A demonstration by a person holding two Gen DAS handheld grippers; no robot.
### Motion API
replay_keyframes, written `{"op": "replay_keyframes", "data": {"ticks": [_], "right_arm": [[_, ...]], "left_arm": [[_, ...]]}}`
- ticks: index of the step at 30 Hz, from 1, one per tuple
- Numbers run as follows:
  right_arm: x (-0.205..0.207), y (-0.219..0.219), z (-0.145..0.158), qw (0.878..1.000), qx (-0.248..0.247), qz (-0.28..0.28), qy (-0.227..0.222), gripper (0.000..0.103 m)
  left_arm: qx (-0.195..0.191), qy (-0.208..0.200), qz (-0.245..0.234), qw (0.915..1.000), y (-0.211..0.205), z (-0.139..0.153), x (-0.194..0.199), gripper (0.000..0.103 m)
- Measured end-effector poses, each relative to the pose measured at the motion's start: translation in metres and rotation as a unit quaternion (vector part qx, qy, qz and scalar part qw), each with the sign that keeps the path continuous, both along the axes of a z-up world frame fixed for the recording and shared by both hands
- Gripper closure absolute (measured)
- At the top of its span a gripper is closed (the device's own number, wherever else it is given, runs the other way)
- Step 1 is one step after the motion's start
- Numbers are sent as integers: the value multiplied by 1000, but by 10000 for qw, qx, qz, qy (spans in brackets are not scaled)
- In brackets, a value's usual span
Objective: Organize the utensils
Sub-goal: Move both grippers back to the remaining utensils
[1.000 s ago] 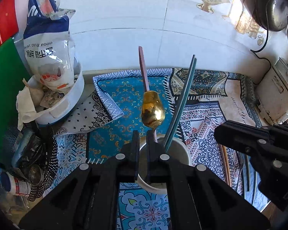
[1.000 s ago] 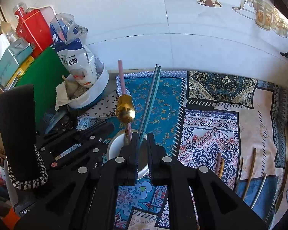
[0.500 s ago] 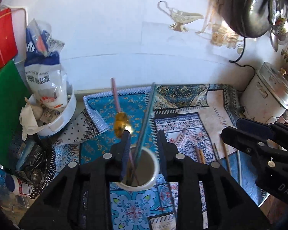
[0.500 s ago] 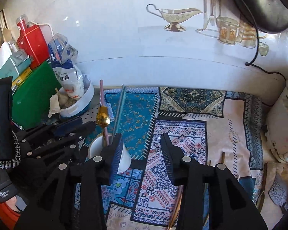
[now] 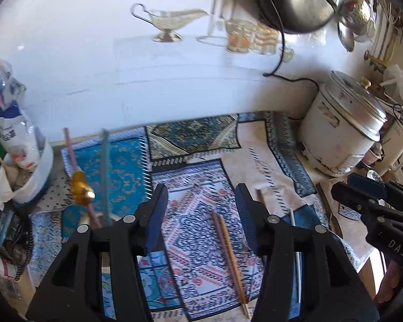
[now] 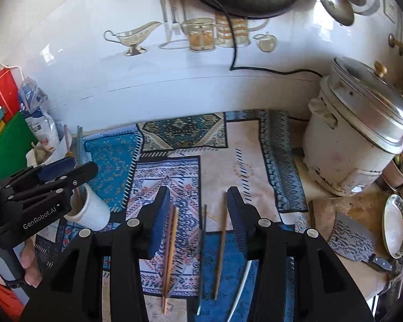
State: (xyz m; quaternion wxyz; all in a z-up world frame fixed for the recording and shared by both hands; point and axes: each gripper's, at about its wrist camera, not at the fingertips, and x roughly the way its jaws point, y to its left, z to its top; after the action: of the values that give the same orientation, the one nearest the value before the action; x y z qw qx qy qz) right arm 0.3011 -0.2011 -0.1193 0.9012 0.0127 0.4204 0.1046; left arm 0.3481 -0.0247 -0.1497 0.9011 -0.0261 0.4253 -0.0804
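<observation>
**Black grippers, blue pads, silver screws**

The left gripper [image 5: 201, 214] and right gripper [image 6: 198, 212] are matte black plastic with ribbed blue pads [image 6: 161, 214] and round silver screw heads. White lettering reads "GenRobot.AI" on one and "DAS" on the other. An orange-red sleeve [image 6: 2, 300] shows.

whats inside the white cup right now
Standing in the white cup: a gold spoon with a pink handle and a teal stick. Their lower ends and the cup's bottom are hidden by the left gripper.
</observation>
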Motion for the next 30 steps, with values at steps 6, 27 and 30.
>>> {"op": "replay_keyframes", "data": {"ticks": [6, 27, 30], "right_arm": [[-4, -49, -24, 9985, -8, -448, 330, 63], [10, -95, -172, 9701, 415, -537, 2328, 63], [12, -92, -183, 9671, 470, -478, 2455, 63]], "left_arm": [[71, 508, -217, 9984, -38, -36, 8, 52], [530, 2241, -797, 9699, -101, -172, -8, 67], [512, 2347, -842, 9671, -105, -178, -8, 76]]}}
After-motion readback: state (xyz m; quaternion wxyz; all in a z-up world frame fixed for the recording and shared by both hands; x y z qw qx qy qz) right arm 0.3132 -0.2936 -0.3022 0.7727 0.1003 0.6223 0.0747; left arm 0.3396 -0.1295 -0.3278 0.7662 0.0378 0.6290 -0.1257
